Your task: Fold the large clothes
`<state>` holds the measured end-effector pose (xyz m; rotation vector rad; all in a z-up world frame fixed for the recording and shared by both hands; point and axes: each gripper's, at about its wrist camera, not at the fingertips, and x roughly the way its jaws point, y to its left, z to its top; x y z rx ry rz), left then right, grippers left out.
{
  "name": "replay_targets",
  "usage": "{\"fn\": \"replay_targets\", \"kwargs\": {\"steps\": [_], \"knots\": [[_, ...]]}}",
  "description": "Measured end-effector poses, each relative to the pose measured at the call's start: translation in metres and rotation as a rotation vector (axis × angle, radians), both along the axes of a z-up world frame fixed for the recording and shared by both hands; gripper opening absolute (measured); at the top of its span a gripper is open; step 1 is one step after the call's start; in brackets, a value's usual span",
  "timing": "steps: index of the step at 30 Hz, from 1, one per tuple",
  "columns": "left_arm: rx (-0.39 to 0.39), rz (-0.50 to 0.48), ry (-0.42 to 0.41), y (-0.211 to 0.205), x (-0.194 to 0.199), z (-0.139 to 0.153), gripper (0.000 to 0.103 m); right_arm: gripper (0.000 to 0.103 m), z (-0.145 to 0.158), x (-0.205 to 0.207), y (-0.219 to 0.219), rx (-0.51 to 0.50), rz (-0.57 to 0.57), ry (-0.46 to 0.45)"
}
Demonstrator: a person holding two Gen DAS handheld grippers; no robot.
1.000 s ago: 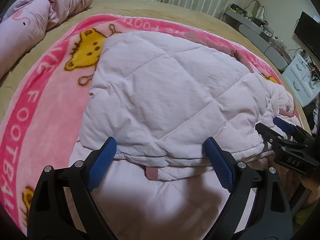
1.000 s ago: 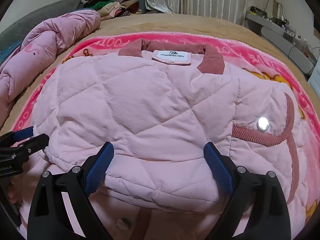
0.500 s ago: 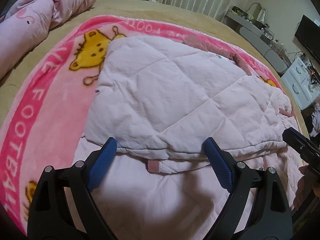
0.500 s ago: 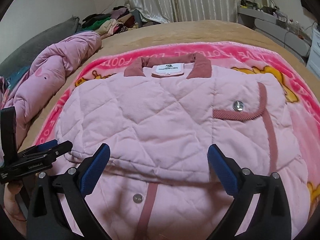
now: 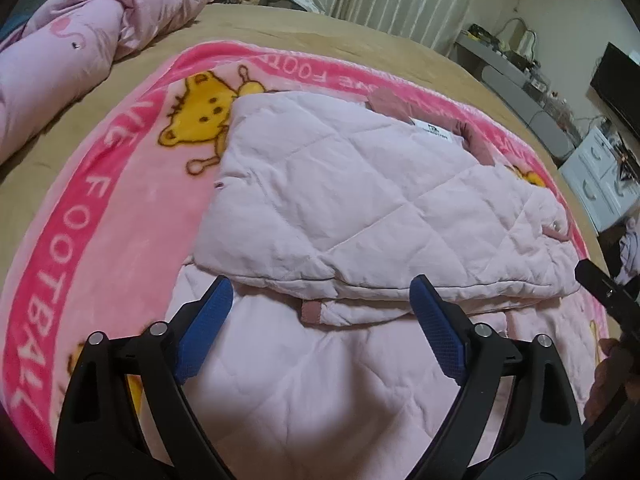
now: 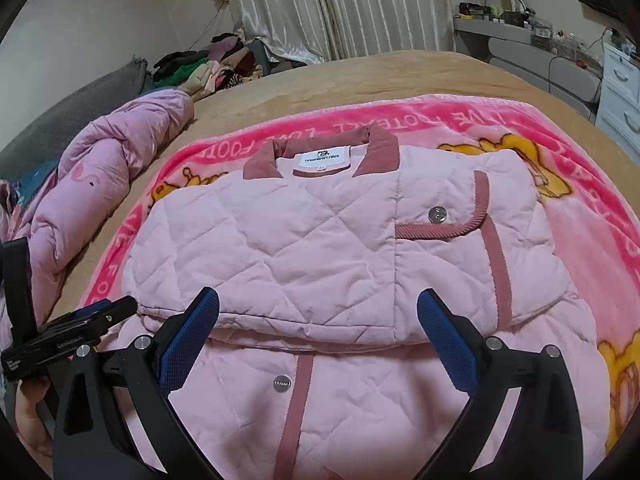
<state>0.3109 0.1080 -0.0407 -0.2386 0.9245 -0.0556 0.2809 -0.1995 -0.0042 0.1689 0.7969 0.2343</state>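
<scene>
A pink quilted jacket (image 5: 360, 208) (image 6: 280, 248) lies on the pink cartoon blanket (image 5: 100, 220), its lower part folded up over the chest. The dark pink collar with a white label (image 6: 322, 158) points to the far side. My left gripper (image 5: 320, 284) hovers above the fold's near edge on the jacket's left half; its jaws are opening and the pads press on nothing. My right gripper (image 6: 318, 296) hangs open over the same edge on the right half, apart from the cloth. Each gripper shows at the side of the other's view (image 5: 600, 288) (image 6: 80, 328).
A bunched pink duvet (image 5: 80, 52) (image 6: 100, 184) lies along the bed's left side. A heap of clothes (image 6: 208, 64) sits at the far corner by the curtains. White drawers (image 6: 620, 88), a desk and a dark screen (image 5: 616, 80) stand to the right of the bed.
Both grippers have drawn back and risen from the folded edge, so more of the jacket shows. The right gripper has rolled and its jaws stand wider. The jacket lies still.
</scene>
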Motion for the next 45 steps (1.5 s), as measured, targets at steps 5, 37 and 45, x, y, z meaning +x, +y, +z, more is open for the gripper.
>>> {"fn": "replay_targets", "kwargs": {"steps": [5, 37, 45], "knots": [[0.001, 0.013, -0.001, 0.001, -0.008, 0.009, 0.094, 0.099, 0.001, -0.004, 0.003, -0.005, 0.007, 0.003], [0.074, -0.034, -0.103, -0.013, -0.065, 0.079, 0.094, 0.099, 0.056, -0.055, -0.008, 0.014, 0.023, -0.105], [0.100, -0.021, -0.155, -0.013, -0.078, 0.097, 0.094, 0.099, 0.069, -0.072, -0.015, 0.013, 0.026, -0.136]]}}
